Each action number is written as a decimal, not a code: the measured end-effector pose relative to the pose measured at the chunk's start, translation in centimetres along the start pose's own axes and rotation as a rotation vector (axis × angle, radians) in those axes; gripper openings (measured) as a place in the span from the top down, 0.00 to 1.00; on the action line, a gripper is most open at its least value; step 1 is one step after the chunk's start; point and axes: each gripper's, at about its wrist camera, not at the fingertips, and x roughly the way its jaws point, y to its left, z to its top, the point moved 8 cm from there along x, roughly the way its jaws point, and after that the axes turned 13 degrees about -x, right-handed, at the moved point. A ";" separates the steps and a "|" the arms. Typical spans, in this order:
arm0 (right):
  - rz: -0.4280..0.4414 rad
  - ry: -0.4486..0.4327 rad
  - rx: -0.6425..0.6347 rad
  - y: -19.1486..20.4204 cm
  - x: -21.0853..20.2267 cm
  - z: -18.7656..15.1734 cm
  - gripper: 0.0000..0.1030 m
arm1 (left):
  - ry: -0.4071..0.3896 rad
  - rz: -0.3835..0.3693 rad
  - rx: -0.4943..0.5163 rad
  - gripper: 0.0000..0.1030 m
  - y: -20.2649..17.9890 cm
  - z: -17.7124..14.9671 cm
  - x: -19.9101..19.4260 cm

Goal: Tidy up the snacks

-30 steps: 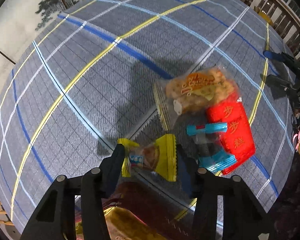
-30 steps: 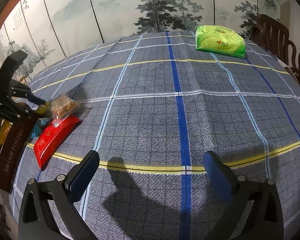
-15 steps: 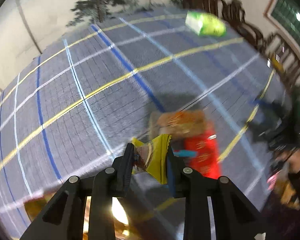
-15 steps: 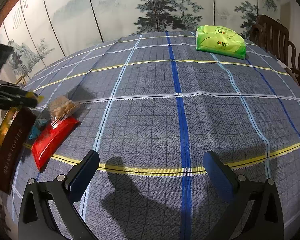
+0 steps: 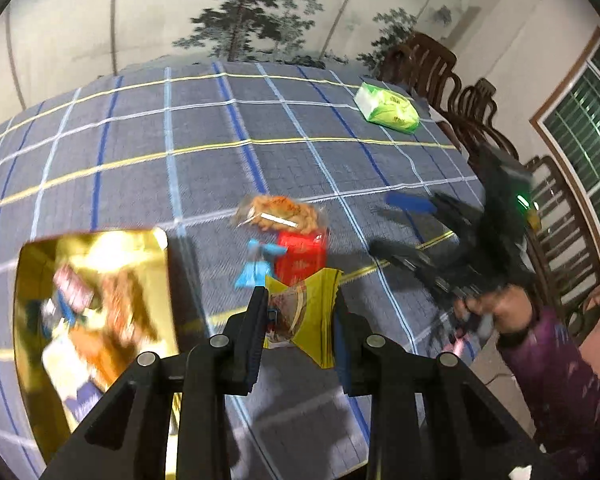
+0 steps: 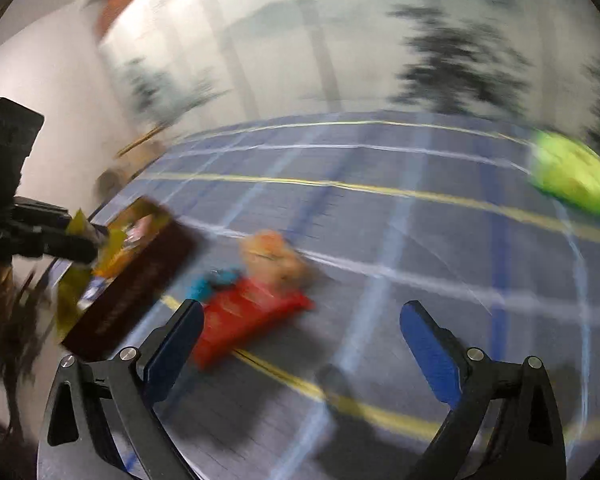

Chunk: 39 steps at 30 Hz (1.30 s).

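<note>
Now the left gripper (image 5: 298,312) is clamped on a yellow snack packet (image 5: 306,320), lifted clear of the plaid tablecloth (image 5: 204,168), its two black fingers pressing the wrapper from either side. To its left sits a gold-lined snack box (image 5: 162,280), dark brown on the outside, with several blurred packets inside. Just beyond the held packet, three snacks lie together on the cloth: a red packet (image 5: 302,254), a blue-wrapped sweet (image 5: 256,270) touching its left edge, and a clear bag of golden biscuits (image 5: 280,212) on its far side. A green pack (image 5: 386,108) rests well apart at the far right of the table, near the wooden chairs (image 5: 460,92). The right gripper (image 6: 300,320) hovers above the cloth with its blue-padded jaws wide apart; they have just been closing a little, and nothing is between them. In its blurred view the red packet lies just ahead of its left finger. A hand (image 5: 496,310) in a purple sleeve (image 5: 552,380) holds that gripper at the right.
</note>
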 end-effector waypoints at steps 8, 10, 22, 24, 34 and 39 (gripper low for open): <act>0.092 0.152 -0.162 1.6 6.6 2.6 0.26 | -0.073 0.070 -0.053 0.74 2.7 -1.7 -3.2; 0.114 0.183 -0.177 2.1 7.9 2.6 0.26 | -0.082 0.085 -0.063 0.74 3.2 -1.9 -3.5; 0.075 0.309 -0.240 2.3 10.7 2.1 0.61 | -0.097 0.066 -0.139 0.74 4.8 -2.9 -4.2; 0.064 0.243 -0.189 2.2 8.8 2.7 0.61 | -0.102 0.065 -0.143 0.74 5.1 -3.0 -4.3; -0.143 0.059 0.022 2.5 -1.7 -2.2 0.61 | -0.143 0.088 -0.179 0.74 7.2 -4.4 -5.2; -0.229 0.084 0.100 1.2 -3.1 -6.1 0.61 | -0.153 0.097 -0.218 0.74 8.7 -5.6 -5.5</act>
